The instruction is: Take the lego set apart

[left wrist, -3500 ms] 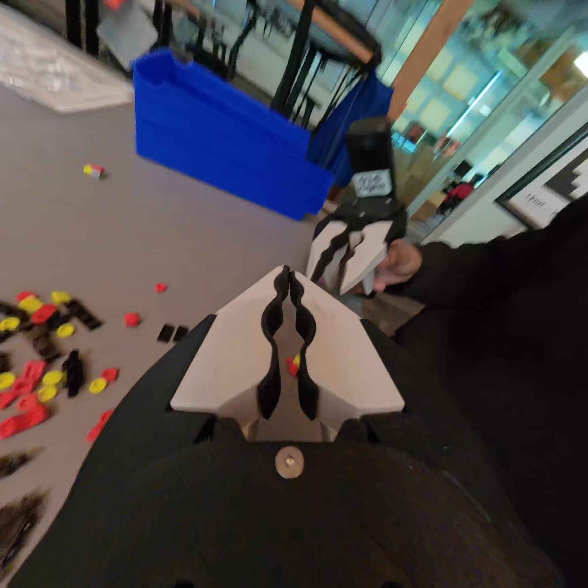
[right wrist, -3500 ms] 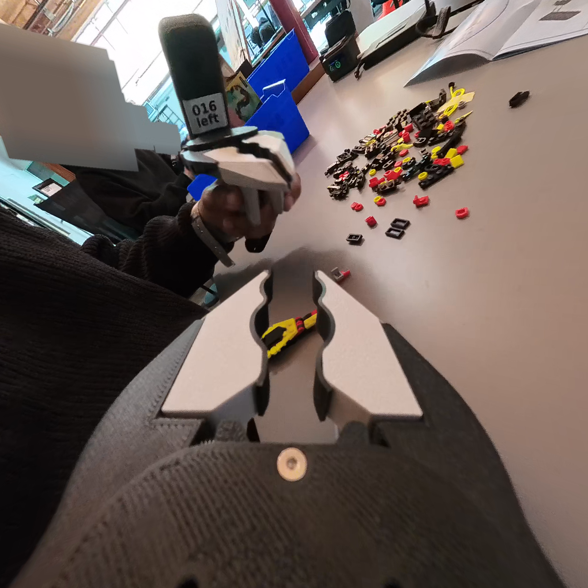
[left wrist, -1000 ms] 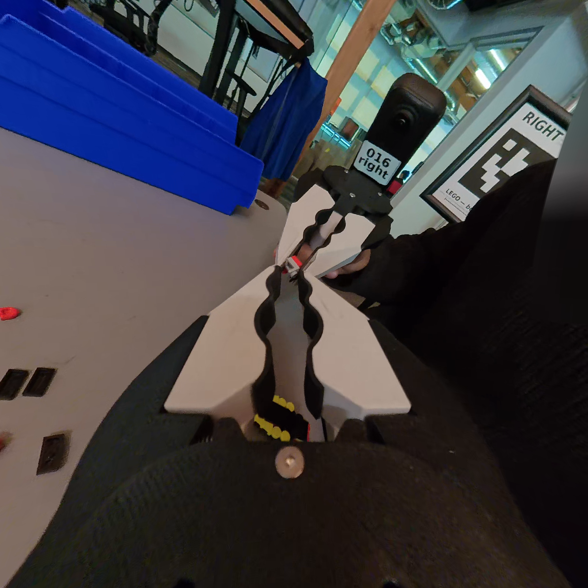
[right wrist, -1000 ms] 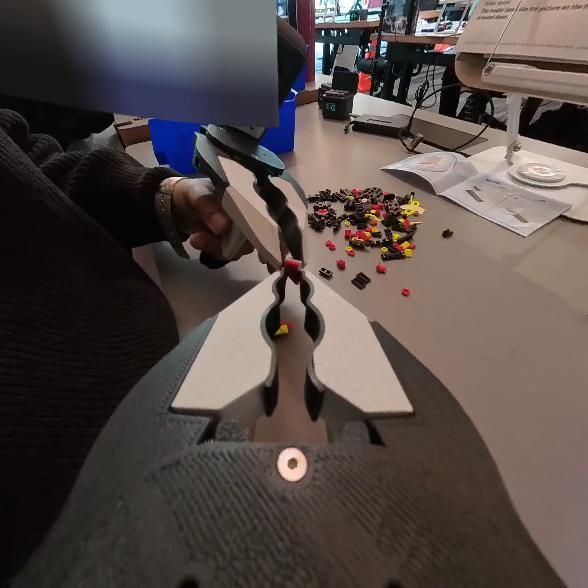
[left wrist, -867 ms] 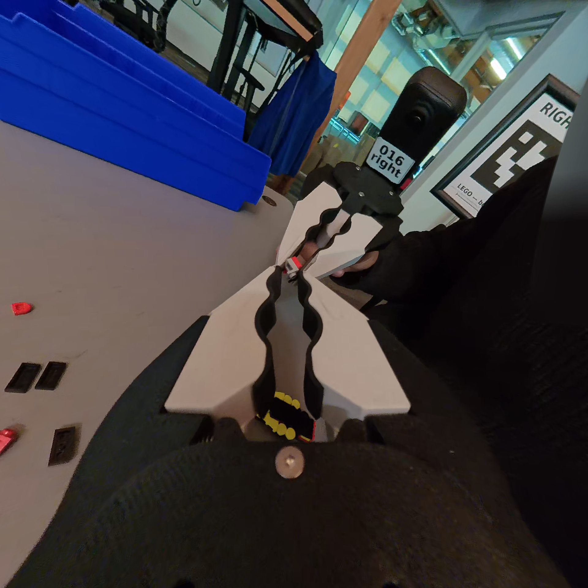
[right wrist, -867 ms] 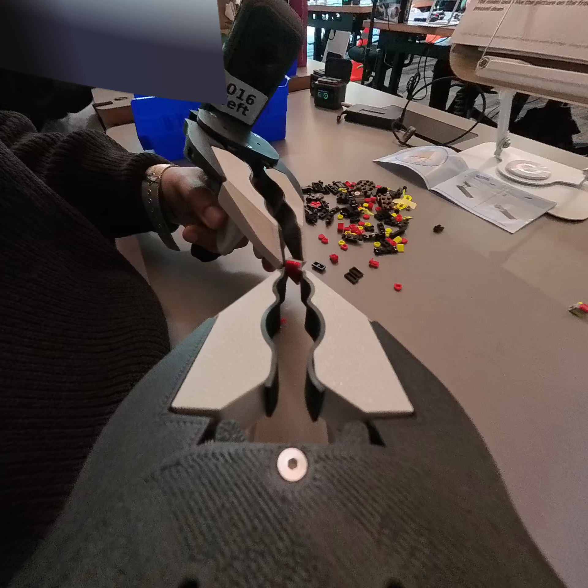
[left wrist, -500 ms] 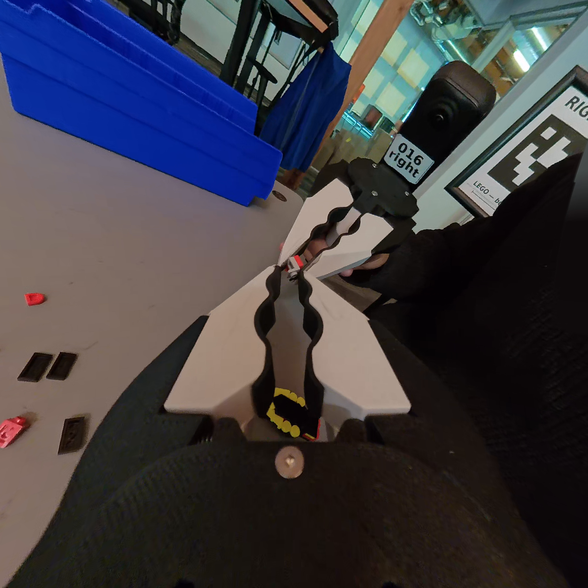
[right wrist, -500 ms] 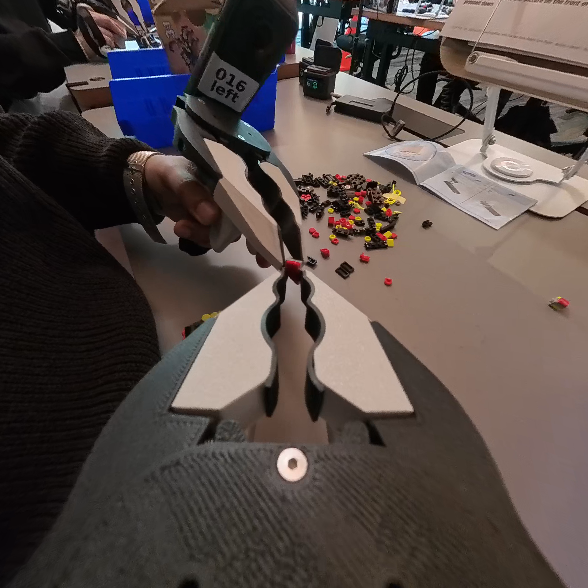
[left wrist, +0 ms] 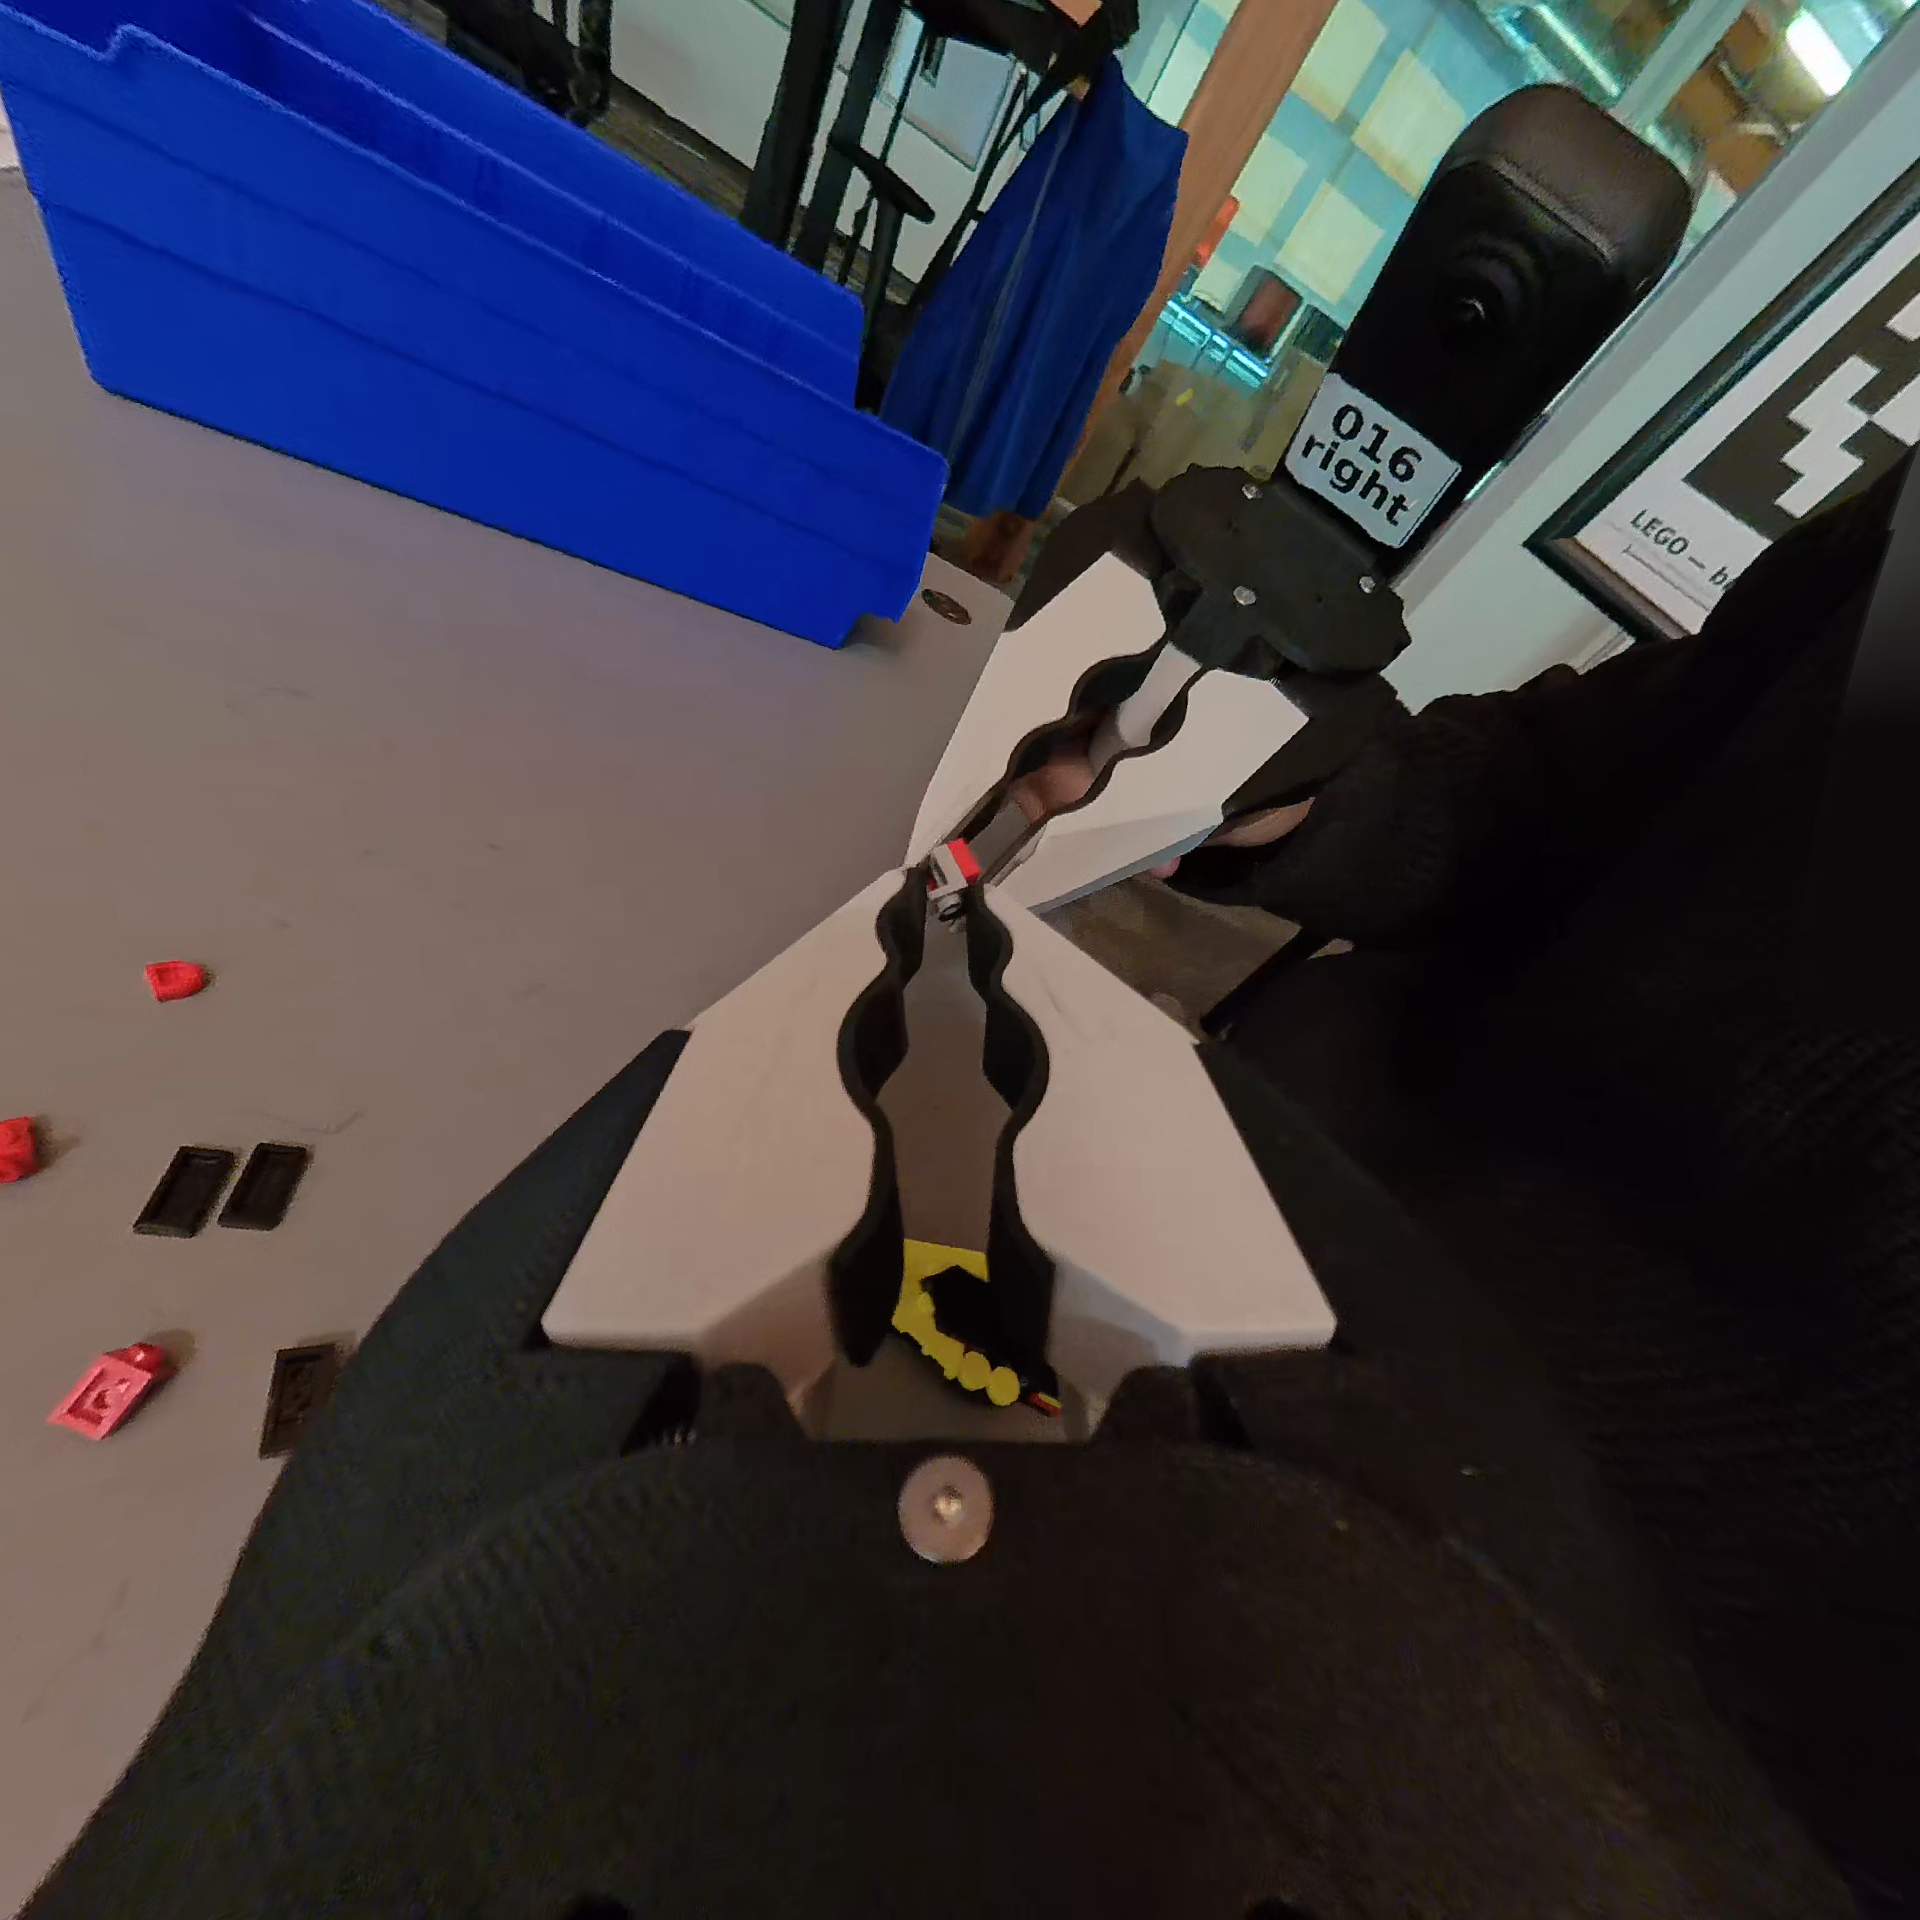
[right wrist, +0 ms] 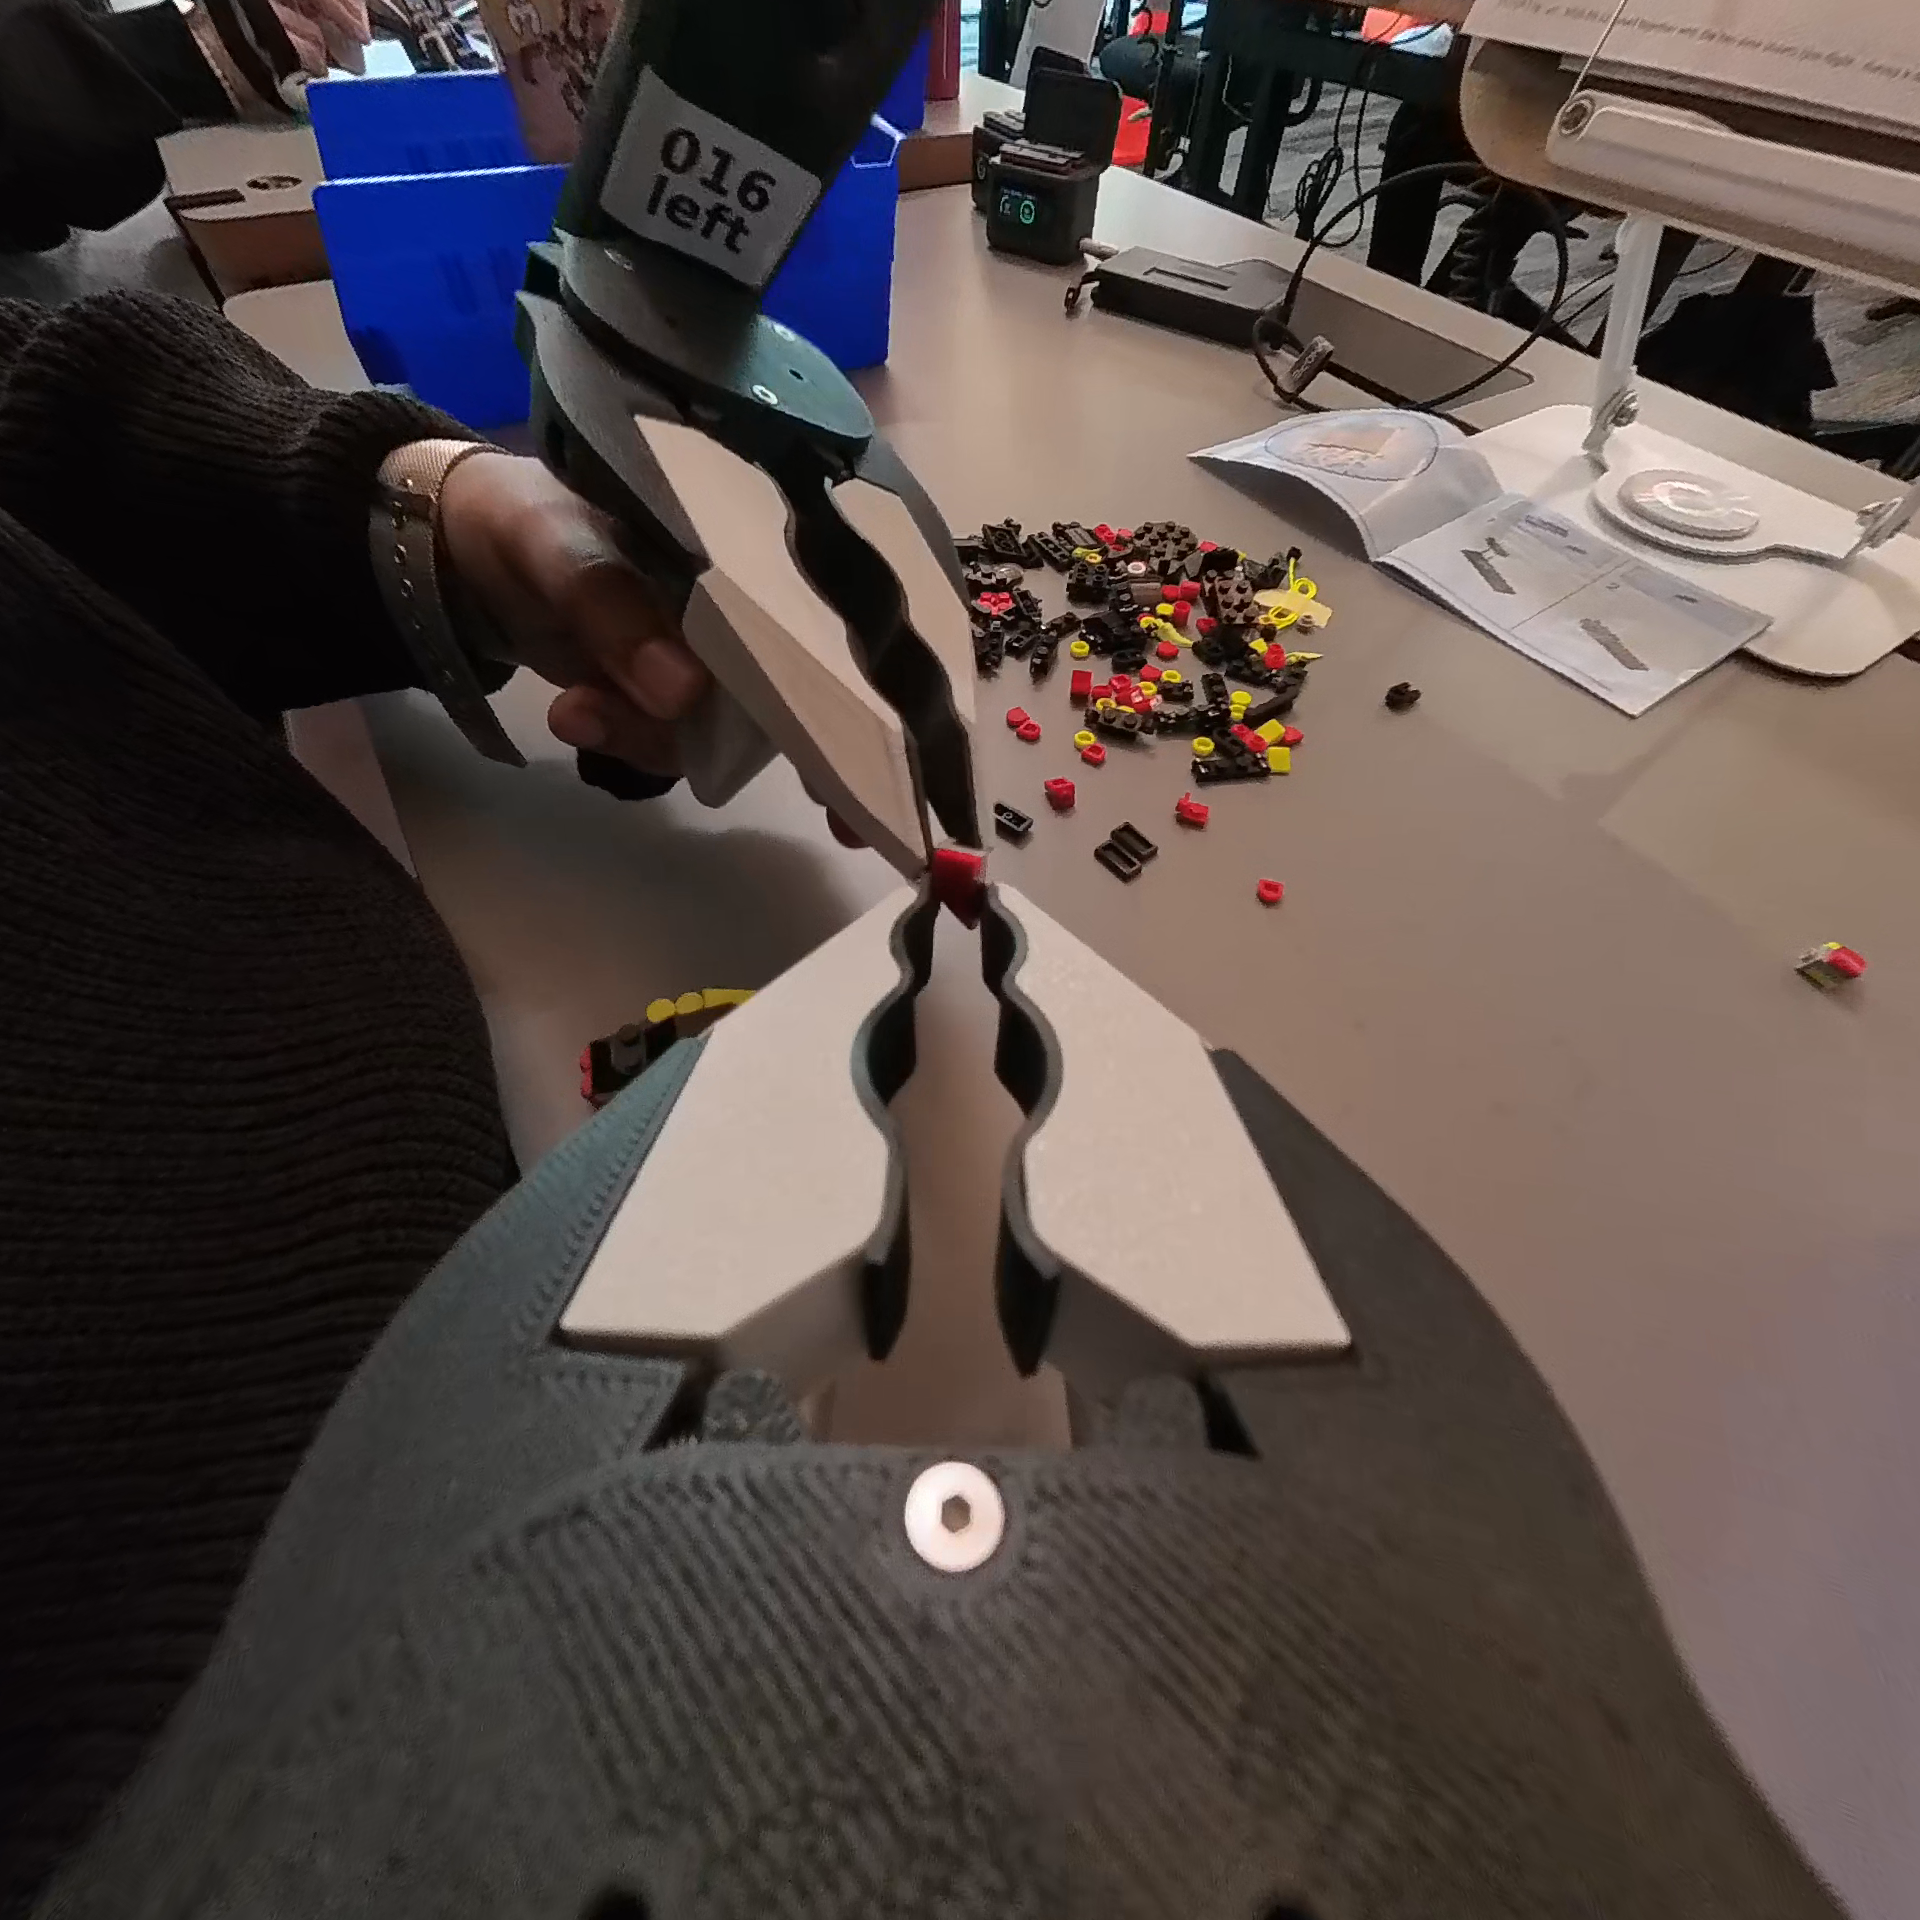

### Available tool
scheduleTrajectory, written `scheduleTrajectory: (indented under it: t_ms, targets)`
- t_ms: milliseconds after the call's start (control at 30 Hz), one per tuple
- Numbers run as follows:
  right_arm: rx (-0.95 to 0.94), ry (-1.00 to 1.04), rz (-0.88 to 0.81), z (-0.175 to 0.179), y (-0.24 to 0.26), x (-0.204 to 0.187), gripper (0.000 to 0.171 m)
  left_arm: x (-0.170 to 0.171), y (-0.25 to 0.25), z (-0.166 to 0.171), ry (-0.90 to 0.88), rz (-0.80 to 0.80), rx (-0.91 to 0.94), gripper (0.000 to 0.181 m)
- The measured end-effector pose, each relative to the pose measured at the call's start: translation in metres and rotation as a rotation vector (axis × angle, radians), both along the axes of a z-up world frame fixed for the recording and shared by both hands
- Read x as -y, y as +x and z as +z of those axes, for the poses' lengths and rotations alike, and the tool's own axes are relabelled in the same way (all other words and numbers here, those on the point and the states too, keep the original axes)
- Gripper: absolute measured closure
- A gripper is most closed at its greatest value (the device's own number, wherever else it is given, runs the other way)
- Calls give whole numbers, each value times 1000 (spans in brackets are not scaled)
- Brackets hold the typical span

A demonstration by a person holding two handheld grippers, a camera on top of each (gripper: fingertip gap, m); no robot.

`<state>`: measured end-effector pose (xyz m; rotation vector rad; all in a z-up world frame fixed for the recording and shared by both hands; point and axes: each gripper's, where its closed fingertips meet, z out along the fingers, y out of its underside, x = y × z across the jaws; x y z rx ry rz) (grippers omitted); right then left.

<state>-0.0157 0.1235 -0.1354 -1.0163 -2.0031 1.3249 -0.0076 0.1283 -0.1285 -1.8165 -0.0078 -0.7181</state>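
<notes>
- The left tongs (left wrist: 948,902) and the right tongs (right wrist: 956,902) meet tip to tip above the grey bench (right wrist: 1455,987).
- Both tongs are nearly closed, and each pair pinches the same tiny red and grey lego bit (right wrist: 958,875) from its own side.
- In the left wrist view the lego bit (left wrist: 954,864) shows a red top and a grey part under it.
- A bigger yellow and black lego piece (right wrist: 665,1023) lies on the bench near the person, just under the tongs. In the left wrist view it peeks out low between the fingers (left wrist: 961,1330).
- A big heap of loose lego bits (right wrist: 1143,634) in black, red and yellow sits farther out on the bench.
- A few stray bits lie between the heap and the tongs: two flat black ones side by side (left wrist: 223,1187) and small red ones (left wrist: 175,979).
- One little red and yellow bit (right wrist: 1834,964) lies alone, well apart to the right.
- An open paper booklet (right wrist: 1486,551) lies past the heap, next to a white stand (right wrist: 1683,509).
- Blue bins (left wrist: 436,301) stand at the far edge of the bench.
- Each tool has a black camera on top with a small white sticker (right wrist: 707,192) that has dark print on it.
- A framed sign (left wrist: 1766,436) with a black and white block pattern and some print hangs at the right in the left wrist view.
- The person wears dark knit sleeves (right wrist: 187,436) and a wrist strap (right wrist: 416,582).
</notes>
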Motion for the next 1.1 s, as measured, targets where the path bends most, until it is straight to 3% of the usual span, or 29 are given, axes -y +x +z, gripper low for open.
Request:
scheduleTrajectory:
  t_ms: [233,533,833,900,1000,1100]
  targets:
    - [-35,132,-33,-3,-3,-3,165,-3,-3,-1,5,54,-114,177]
    - [-105,408,-118,-5,-6,-14,166,-10,-7,-3,-52,168,-74,177]
    - [-111,311,-118,1,-7,-14,167,-9,-12,-2,-71,178,2,176]
    - [-183,203,-89,24,-2,-5,169,-4,-52,-26,-141,342,-183,181]
    - [-195,315,-158,24,-6,-21,168,1,-59,-2,-70,303,160,181]
    - [-121,211,-134,10,-7,-24,168,-2,-52,-12,-89,293,5,181]
